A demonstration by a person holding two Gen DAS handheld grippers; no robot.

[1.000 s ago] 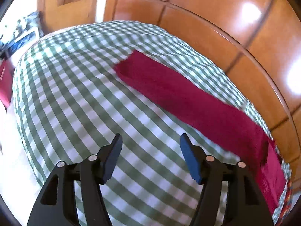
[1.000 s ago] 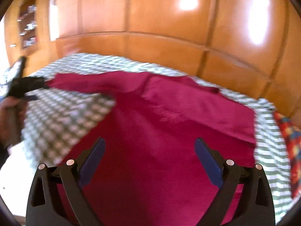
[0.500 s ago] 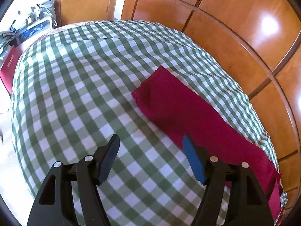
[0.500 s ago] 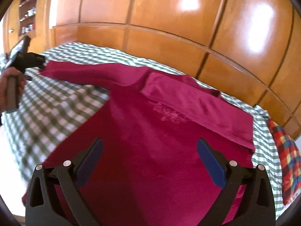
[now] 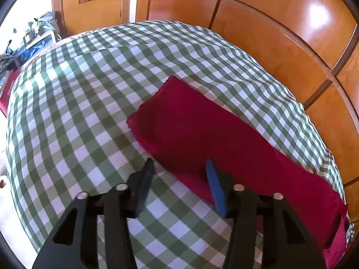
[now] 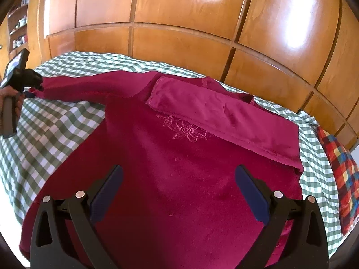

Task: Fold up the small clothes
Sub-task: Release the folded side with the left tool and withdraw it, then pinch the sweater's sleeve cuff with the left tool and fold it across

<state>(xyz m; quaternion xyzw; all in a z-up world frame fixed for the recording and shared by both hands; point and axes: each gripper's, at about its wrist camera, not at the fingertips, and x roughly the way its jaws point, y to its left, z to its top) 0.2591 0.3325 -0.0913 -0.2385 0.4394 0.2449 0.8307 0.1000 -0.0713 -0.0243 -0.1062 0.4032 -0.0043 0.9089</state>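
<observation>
A dark red long-sleeved top (image 6: 179, 161) lies flat on the green-checked bed, with a flower stitched on its chest (image 6: 186, 130). One sleeve (image 6: 224, 116) is folded across the chest. The other sleeve (image 5: 213, 134) lies stretched out to the left. My left gripper (image 5: 179, 170) is open just above that sleeve, near its cuff end (image 5: 139, 116), with its jaws straddling the sleeve's near edge. It also shows in the right wrist view (image 6: 24, 80), held in a hand at the cuff. My right gripper (image 6: 178, 179) is wide open and empty above the top's lower body.
The checked bedcover (image 5: 78, 103) spreads wide to the left of the sleeve. Wooden wardrobe panels (image 6: 179, 33) run along the far side of the bed. A multicoloured plaid cloth (image 6: 341, 168) lies at the bed's right edge. Clutter (image 5: 27, 42) stands past the bed's far left.
My left gripper has moved closer to the outstretched sleeve and its jaws have narrowed over the sleeve's edge. My right gripper has risen a little and stays wide open.
</observation>
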